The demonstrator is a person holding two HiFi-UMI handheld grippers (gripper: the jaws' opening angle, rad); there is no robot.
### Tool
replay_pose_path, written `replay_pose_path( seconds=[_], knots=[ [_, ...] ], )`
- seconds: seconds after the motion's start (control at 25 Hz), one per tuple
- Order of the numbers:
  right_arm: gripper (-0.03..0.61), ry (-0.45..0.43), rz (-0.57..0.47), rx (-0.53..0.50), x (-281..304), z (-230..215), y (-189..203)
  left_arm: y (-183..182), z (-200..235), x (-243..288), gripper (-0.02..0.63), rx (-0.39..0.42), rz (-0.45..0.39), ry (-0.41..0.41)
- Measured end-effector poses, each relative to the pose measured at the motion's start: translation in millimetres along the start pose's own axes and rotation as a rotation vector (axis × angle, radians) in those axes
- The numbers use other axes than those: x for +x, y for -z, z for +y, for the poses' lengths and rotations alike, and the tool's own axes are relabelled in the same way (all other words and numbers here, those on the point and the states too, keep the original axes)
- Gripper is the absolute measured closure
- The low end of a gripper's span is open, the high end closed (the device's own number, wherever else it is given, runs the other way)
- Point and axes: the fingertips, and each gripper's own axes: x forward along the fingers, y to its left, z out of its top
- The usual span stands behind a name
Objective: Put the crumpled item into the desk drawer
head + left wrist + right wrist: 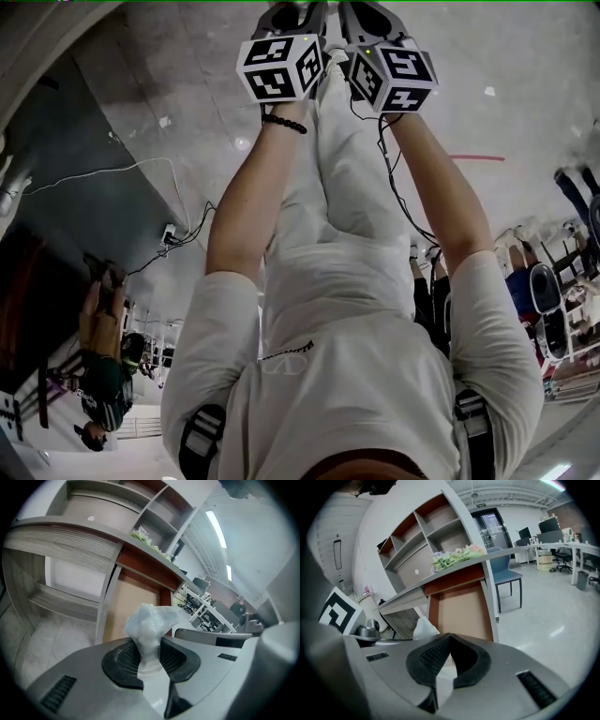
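Observation:
A crumpled white wad (149, 625) stands up between the black pads of my left gripper (150, 645), which is shut on it. The same wad (424, 629) shows in the right gripper view, just left of my right gripper (449, 640). That gripper's pads meet at the tips with nothing between them. Ahead of both is a grey-topped desk (454, 566) with what looks like a drawer (463, 611) pulled out, light brown inside with a red-brown front. In the head view both grippers are held out side by side at arm's length, left (292, 21) and right (370, 21).
Open shelves (419, 541) rise behind the desk, and green and pink items (452, 556) lie on its top. A blue chair (506, 576) stands beside the desk. Office desks and chairs (206, 606) fill the room behind, where other people (103, 375) are.

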Motion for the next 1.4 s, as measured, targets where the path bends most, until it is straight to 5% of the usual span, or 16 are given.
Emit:
replay_pose_path(
  seconds=[1.4],
  knots=[
    [0.580,0.013,0.025,0.000,18,-5,18,21,15,31,0.515,0.055,0.113,-0.058]
  ],
)
